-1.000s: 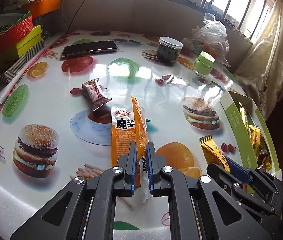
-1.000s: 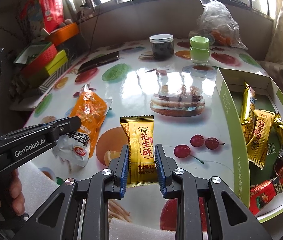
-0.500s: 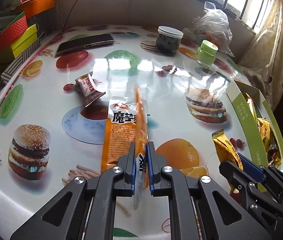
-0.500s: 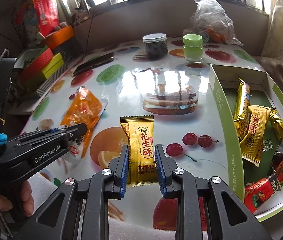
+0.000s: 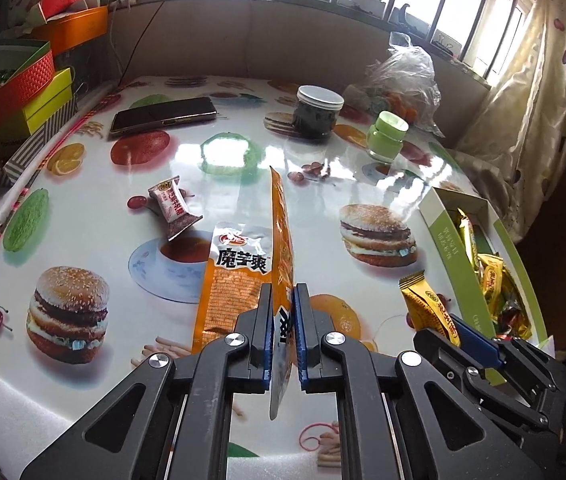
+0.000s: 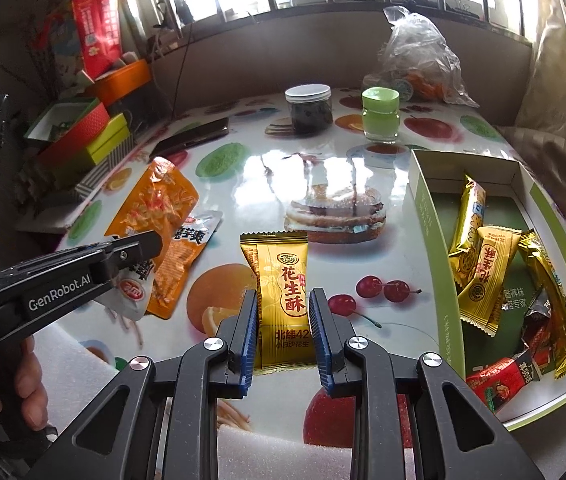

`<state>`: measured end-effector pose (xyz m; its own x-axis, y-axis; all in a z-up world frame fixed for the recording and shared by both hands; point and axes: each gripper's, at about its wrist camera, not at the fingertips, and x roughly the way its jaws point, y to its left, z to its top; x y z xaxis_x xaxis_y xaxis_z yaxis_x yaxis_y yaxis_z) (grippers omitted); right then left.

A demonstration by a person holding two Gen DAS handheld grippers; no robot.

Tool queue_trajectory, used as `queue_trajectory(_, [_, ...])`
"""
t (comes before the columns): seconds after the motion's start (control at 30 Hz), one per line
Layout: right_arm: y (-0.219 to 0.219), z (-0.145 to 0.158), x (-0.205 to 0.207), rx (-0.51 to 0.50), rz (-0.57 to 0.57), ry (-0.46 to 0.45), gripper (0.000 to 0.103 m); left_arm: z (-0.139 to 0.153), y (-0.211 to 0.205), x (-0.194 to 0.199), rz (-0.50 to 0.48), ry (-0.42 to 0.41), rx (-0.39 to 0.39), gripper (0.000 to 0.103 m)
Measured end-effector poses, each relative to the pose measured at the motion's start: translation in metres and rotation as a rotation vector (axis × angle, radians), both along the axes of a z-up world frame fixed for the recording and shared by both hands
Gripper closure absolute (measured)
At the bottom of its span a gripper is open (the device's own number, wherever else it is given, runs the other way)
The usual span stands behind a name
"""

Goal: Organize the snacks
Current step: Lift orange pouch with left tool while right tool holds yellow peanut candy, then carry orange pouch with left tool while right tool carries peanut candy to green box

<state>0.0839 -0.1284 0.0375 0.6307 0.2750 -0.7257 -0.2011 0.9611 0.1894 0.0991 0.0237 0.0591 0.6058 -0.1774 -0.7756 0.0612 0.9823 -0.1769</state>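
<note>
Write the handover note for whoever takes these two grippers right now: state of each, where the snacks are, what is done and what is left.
Left tongs: shut on the orange pouch, lifted edge-on; a second orange pouch lies beneath.
Right tongs: open, straddling the gold peanut bar on the table, not gripping it.
Done: several snacks sit in the green box.
Left: both pouches, the gold bar and the small wrapped candy.
</note>
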Motion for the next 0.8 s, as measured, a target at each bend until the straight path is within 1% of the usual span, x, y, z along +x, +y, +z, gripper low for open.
queue_trajectory(0.33, [-0.017,0.022,-0.016,-0.015,-0.05,-0.05,0.079,0.022,-0.016,-0.002,-0.073,-0.041,-0.032,0.094])
queue_trajectory(0.57, [-0.042,0.03,-0.026,-0.018,-0.121,-0.066,0.079,0.033,-0.038,0.0,-0.134,-0.065,-0.046,0.094])
queue_trajectory(0.8, [-0.07,0.033,-0.033,-0.026,-0.187,-0.071,0.079,0.037,-0.064,0.004,-0.19,-0.067,-0.05,0.093])
